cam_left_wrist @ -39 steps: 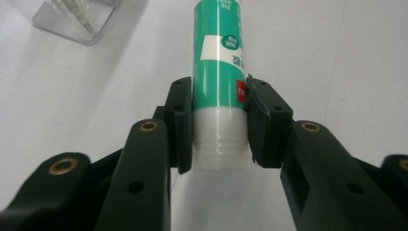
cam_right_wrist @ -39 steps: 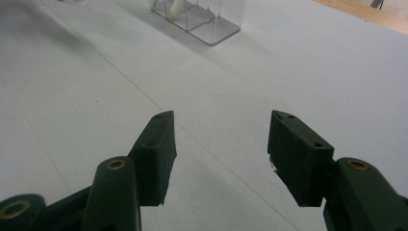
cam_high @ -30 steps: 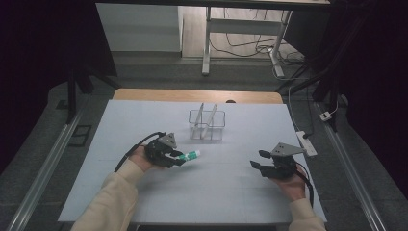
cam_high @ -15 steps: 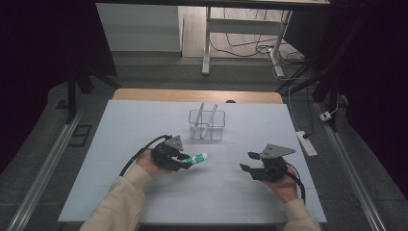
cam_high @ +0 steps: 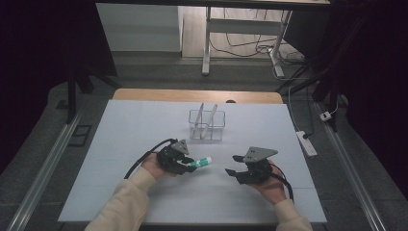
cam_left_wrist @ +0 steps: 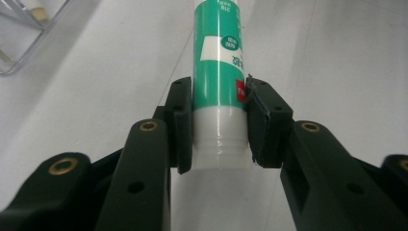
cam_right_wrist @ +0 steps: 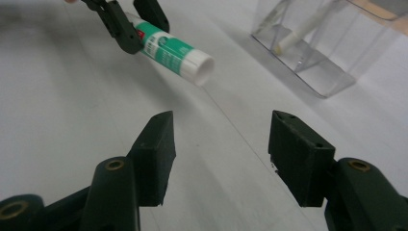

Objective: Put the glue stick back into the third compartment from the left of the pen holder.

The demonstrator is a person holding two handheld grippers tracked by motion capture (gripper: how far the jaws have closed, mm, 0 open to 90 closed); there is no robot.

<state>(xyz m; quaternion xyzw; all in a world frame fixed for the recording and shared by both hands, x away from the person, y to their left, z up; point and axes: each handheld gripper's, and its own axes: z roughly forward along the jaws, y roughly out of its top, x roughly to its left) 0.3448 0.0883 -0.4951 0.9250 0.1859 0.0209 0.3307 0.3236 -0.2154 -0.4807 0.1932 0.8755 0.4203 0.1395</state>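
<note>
Green-and-white glue stick clamped near its base by left gripper fingers, above white surface, right gripper fingers apart, empty, pointing toward it

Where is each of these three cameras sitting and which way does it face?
High view: above the person's side of the table, looking forward and down; both forearms, left gripper and right gripper show.
Left gripper view: rides on the left gripper, looking along its jaws, clamped on the glue stick.
Right gripper view: rides on the right gripper, looking past its open jaws at the table.
Shared: the glue stick and the clear organizer appear in all three.
</note>
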